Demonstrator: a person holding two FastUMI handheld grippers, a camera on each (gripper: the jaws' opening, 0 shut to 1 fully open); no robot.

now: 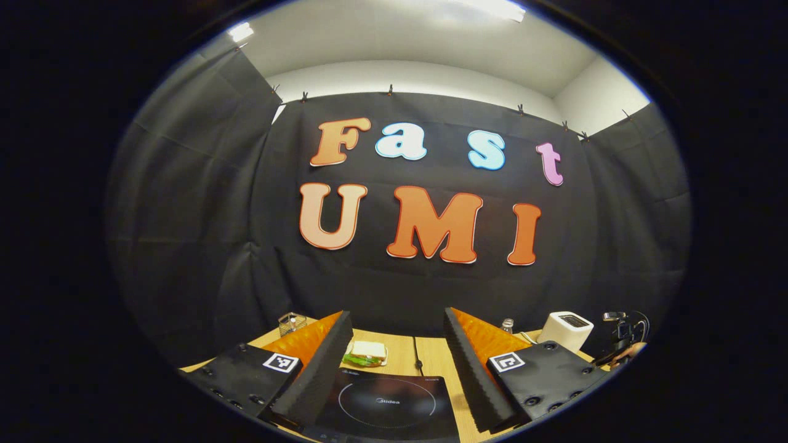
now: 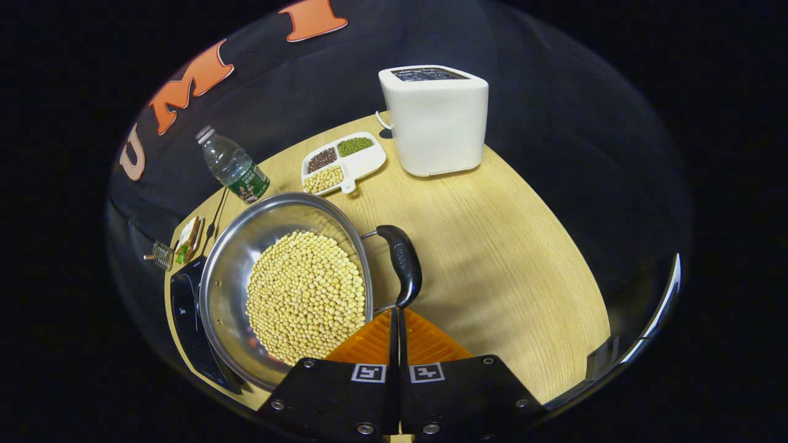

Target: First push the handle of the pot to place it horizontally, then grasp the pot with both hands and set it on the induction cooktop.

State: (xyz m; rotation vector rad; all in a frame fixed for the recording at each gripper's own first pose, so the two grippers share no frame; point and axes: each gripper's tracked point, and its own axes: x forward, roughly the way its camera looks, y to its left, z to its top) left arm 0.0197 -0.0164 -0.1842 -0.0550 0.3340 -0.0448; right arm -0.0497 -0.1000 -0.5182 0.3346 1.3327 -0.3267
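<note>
Right gripper (image 2: 394,320) angled down over the table (image 2: 505,258), fingers pressed together with no gap, tips right at the near end of the pot handle (image 2: 403,264); contact hard to confirm. Pot (image 2: 246,258), full of soybeans (image 2: 305,295), sitting on the table just beside the cooktop (image 2: 184,307). Left gripper (image 1: 394,357) held level above the cooktop (image 1: 388,400), fingers spread wide, gripping nothing. Toaster (image 2: 434,120), bean tray (image 2: 363,163) and bottle (image 2: 234,166) beyond the pot.

Ceiling lights (image 1: 492,7) up top glare a bit; table (image 2: 492,246) evenly lit, soft shadows, sharp centre, heavy fisheye bending near edges.
</note>
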